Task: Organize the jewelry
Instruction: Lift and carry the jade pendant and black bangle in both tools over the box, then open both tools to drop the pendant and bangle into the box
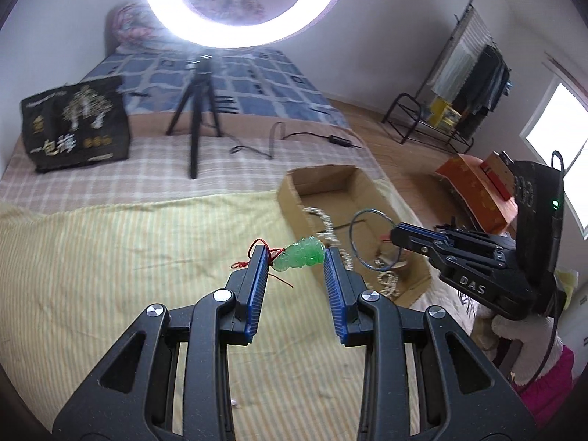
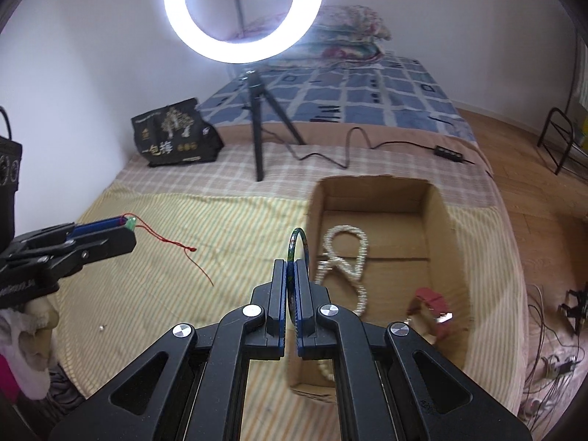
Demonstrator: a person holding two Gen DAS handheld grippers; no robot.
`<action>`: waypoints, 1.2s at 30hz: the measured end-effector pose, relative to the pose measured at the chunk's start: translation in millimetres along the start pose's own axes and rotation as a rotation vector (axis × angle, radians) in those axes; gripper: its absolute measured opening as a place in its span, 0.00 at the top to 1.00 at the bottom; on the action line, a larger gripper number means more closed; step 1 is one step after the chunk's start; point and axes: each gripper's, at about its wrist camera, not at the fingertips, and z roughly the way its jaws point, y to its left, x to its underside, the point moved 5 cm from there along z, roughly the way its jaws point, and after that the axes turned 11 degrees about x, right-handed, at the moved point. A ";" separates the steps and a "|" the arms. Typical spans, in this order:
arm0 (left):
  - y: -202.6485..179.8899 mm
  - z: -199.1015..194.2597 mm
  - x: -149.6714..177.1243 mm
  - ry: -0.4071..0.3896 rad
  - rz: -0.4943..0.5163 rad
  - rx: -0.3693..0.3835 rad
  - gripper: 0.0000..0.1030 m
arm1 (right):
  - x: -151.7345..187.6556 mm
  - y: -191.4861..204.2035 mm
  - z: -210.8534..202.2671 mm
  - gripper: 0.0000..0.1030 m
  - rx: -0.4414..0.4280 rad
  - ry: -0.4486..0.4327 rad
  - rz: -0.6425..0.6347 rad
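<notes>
Left gripper [image 1: 296, 257] clamps green pendant [image 1: 302, 256]; right gripper [image 2: 291, 268] pinches blue bangle [image 2: 298, 246] above box [image 2: 441, 217]

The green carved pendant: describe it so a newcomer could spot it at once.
Start at the open cardboard box on the yellow striped bedspread; just in front of it the left gripper is raised. Clamped between its blue pads is the green carved pendant with a thin red cord. Unlike the white bead necklace in the box, it is translucent green.

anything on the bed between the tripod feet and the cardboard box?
Only the black cable, looping from the tripod across bare checked blanket above the cardboard box; right wrist view shows it.
</notes>
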 end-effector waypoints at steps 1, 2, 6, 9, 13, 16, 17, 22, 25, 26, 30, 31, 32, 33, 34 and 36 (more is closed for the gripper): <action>-5.4 3.1 -1.0 0.001 0.008 0.006 0.70 | -0.2 -4.6 -0.6 0.98 0.004 -0.002 0.006; -12.0 6.7 -2.7 0.002 0.016 0.015 0.70 | -0.8 -9.4 -1.0 0.98 0.008 -0.003 0.011; -36.5 21.9 -8.7 0.009 0.049 0.041 0.70 | -3.1 -28.5 -1.6 0.98 0.022 -0.011 0.040; -53.8 34.8 -11.7 0.019 0.078 0.055 0.70 | -4.8 -41.2 0.4 0.98 0.033 -0.014 0.053; -72.8 50.9 -12.8 0.034 0.108 0.072 0.70 | -7.6 -57.8 4.4 0.98 0.042 -0.016 0.070; -83.3 63.7 -12.9 0.047 0.123 0.082 0.70 | -11.4 -68.7 8.9 0.98 0.046 -0.016 0.076; -86.0 67.6 -12.0 0.051 0.126 0.085 0.70 | -12.6 -71.1 10.8 0.98 0.047 -0.016 0.078; -94.4 87.1 -6.1 0.078 0.142 0.091 0.70 | -17.2 -82.5 23.4 0.98 0.054 -0.014 0.085; -96.0 99.4 0.9 0.101 0.147 0.092 0.70 | -18.4 -88.3 33.3 0.98 0.053 -0.010 0.092; -96.8 103.3 3.7 0.109 0.148 0.093 0.70 | -18.7 -90.0 37.5 0.98 0.053 -0.007 0.095; -97.4 117.7 11.1 0.134 0.151 0.092 0.70 | -21.0 -94.0 50.4 0.98 0.048 0.000 0.106; -96.9 120.2 12.0 0.138 0.151 0.092 0.70 | -21.5 -94.8 53.3 0.98 0.045 0.000 0.110; -96.4 122.9 13.4 0.143 0.150 0.092 0.70 | -21.7 -94.8 55.8 0.98 0.043 0.001 0.113; -96.0 125.2 14.8 0.148 0.150 0.092 0.70 | -22.1 -95.6 58.7 0.97 0.042 0.002 0.116; -95.7 127.2 16.0 0.152 0.151 0.091 0.70 | -22.1 -96.3 61.2 0.97 0.038 0.004 0.118; -95.2 130.9 17.5 0.158 0.155 0.090 0.70 | -21.9 -96.9 65.4 0.97 0.033 0.007 0.117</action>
